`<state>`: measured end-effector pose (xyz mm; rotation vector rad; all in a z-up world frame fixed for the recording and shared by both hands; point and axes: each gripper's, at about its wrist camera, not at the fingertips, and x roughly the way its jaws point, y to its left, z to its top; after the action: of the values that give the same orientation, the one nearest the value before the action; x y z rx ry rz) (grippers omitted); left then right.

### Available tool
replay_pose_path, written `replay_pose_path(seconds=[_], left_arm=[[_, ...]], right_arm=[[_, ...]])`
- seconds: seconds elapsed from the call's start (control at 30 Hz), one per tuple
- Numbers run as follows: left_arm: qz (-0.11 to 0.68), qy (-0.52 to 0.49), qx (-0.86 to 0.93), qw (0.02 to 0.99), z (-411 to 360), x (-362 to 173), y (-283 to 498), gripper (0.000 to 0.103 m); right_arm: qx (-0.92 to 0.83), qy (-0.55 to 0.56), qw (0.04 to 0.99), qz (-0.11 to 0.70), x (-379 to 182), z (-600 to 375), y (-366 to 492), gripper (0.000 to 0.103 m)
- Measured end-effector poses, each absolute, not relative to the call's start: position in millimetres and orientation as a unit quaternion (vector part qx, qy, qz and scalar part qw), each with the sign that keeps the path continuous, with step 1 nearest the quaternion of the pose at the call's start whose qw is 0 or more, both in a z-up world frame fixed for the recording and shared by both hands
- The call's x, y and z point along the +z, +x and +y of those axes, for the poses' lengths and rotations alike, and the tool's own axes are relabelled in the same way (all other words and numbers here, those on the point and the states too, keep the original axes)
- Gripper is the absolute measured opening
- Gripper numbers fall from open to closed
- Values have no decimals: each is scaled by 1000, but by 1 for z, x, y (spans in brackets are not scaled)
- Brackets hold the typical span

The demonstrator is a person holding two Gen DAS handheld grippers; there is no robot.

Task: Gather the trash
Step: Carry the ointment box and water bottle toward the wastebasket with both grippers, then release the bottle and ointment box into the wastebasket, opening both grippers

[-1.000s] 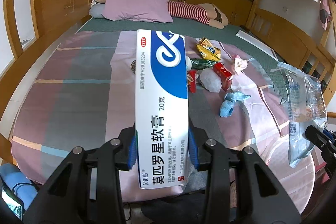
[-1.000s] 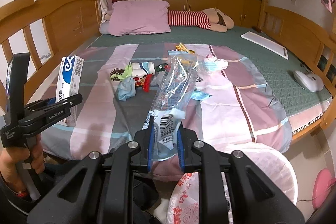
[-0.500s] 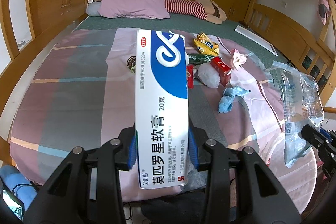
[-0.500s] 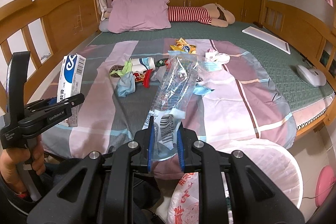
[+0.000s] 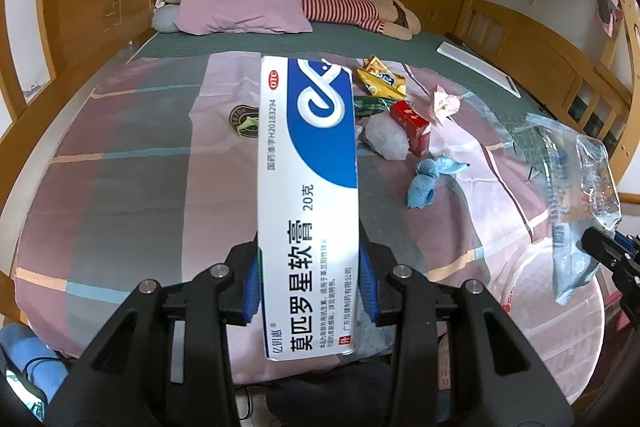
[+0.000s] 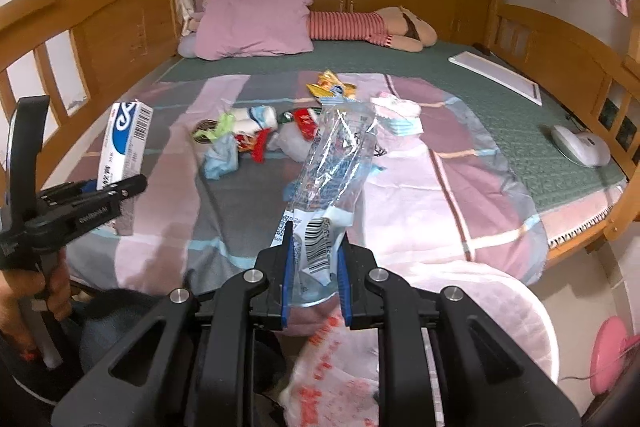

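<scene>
My left gripper (image 5: pixel 308 283) is shut on a long white and blue ointment box (image 5: pixel 308 195), held upright over the near edge of the bed; the box also shows in the right wrist view (image 6: pixel 124 143). My right gripper (image 6: pixel 314 283) is shut on a crumpled clear plastic wrapper (image 6: pixel 332 163) with a barcode, held above a white bin bag with red print (image 6: pixel 340 367); the wrapper also shows in the left wrist view (image 5: pixel 576 195). More trash lies on the pink striped blanket (image 5: pixel 120 187): a yellow snack bag (image 5: pixel 380 79), a red carton (image 5: pixel 410 125), a white wad (image 5: pixel 386 141), a blue tissue (image 5: pixel 430 177).
A pink pillow (image 6: pixel 256 27) and a striped stuffed toy (image 6: pixel 368 29) lie at the head of the bed. A white mouse (image 6: pixel 580 147) and a white flat board (image 6: pixel 496 77) lie on the green mat at the right. Wooden rails (image 6: pixel 100 27) surround the bed.
Both grippers have drawn back a little from the bed, keeping their hold. The trash pile on the blanket has not moved.
</scene>
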<state>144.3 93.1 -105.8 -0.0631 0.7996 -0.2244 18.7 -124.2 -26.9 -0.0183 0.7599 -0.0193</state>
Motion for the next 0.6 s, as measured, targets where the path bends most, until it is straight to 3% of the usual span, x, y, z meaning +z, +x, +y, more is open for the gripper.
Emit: replay_pose_path(seconds=[0.6], left_arm=[[388,-12,-138,911,75,-114,138,40]], right_arm=[[-88,28,899,428,-64,-227,-56,19]])
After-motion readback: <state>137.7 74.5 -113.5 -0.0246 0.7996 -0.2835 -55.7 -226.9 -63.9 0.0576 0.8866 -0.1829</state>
